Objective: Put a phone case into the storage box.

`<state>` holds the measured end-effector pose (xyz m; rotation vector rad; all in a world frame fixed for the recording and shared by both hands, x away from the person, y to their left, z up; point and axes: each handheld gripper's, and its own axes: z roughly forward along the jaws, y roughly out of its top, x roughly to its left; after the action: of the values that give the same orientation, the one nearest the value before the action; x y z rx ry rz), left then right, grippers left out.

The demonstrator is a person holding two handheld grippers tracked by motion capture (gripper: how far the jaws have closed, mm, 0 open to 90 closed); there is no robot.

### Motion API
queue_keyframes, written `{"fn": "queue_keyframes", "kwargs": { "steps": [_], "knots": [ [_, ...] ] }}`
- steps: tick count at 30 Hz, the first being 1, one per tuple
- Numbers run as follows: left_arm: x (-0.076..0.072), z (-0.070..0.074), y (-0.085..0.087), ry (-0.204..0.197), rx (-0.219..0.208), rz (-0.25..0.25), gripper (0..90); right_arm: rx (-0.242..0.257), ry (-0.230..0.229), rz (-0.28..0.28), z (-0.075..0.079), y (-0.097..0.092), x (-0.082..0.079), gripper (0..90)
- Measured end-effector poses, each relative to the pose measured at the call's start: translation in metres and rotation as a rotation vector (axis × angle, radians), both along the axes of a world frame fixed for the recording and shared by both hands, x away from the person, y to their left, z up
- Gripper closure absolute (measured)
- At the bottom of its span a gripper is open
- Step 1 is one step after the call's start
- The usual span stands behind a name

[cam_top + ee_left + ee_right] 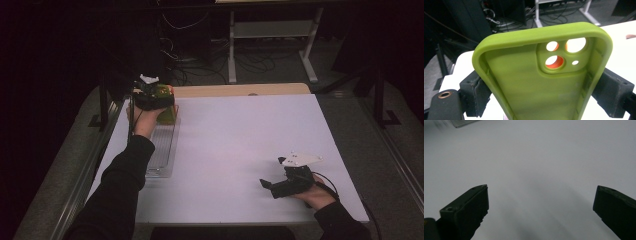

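A lime-green phone case (pixel 531 85) stands between the two black jaws of my left gripper (pixel 544 92), inner side toward the camera and camera cut-outs at the top. Both pads press on its long edges. Something orange shows through the cut-outs. In the high view the left gripper (pixel 156 97) holds the case (pixel 169 114) at the far left of the white table (pixel 240 135), above the far end of a clear tray (pixel 162 150). My right gripper (pixel 273 172) rests near the front right, jaws wide apart over bare table. Nothing lies between the right gripper's (pixel 541 200) jaws.
The clear tray lies lengthwise along the table's left edge. A wooden strip (pixel 240 90) runs along the far edge. Beyond it are a desk frame (pixel 270 40) and cables on a dark floor. A corner of a clear object (pixel 464 122) shows far ahead of the right gripper.
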<state>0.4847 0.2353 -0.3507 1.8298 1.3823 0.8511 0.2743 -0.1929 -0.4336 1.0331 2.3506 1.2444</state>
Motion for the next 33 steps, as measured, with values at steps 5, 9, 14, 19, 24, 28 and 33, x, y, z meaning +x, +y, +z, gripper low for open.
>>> {"fn": "queue_keyframes", "kwargs": {
  "steps": [5, 9, 14, 19, 24, 28, 33],
  "knots": [
    [0.002, -0.011, -0.002, 0.021, 0.020, 0.011, 12.2, 0.002, -0.001, 0.002, 0.000, 0.000, 0.000, 0.0],
    [0.003, -0.018, -0.005, 0.015, 0.036, 0.022, 11.9, -0.002, -0.013, 0.005, 0.000, 0.000, 0.000, 0.0],
    [0.005, -0.028, -0.006, 0.028, 0.050, 0.029, 11.4, 0.000, -0.013, 0.003, 0.001, -0.001, 0.000, 0.0],
    [0.005, -0.030, -0.005, 0.010, 0.041, 0.026, 10.5, 0.000, -0.015, 0.005, 0.001, -0.001, 0.000, 0.0],
    [0.007, -0.029, -0.004, 0.000, 0.009, 0.028, 2.2, 0.000, -0.016, 0.006, 0.001, 0.000, 0.000, 0.0],
    [0.007, -0.029, -0.001, -0.001, -0.023, 0.022, 0.0, 0.000, -0.015, 0.008, 0.001, 0.000, 0.000, 0.0],
    [0.005, -0.023, 0.004, -0.010, -0.046, 0.009, 0.0, -0.001, -0.013, 0.009, 0.001, 0.000, 0.000, 0.0]
  ]
}}
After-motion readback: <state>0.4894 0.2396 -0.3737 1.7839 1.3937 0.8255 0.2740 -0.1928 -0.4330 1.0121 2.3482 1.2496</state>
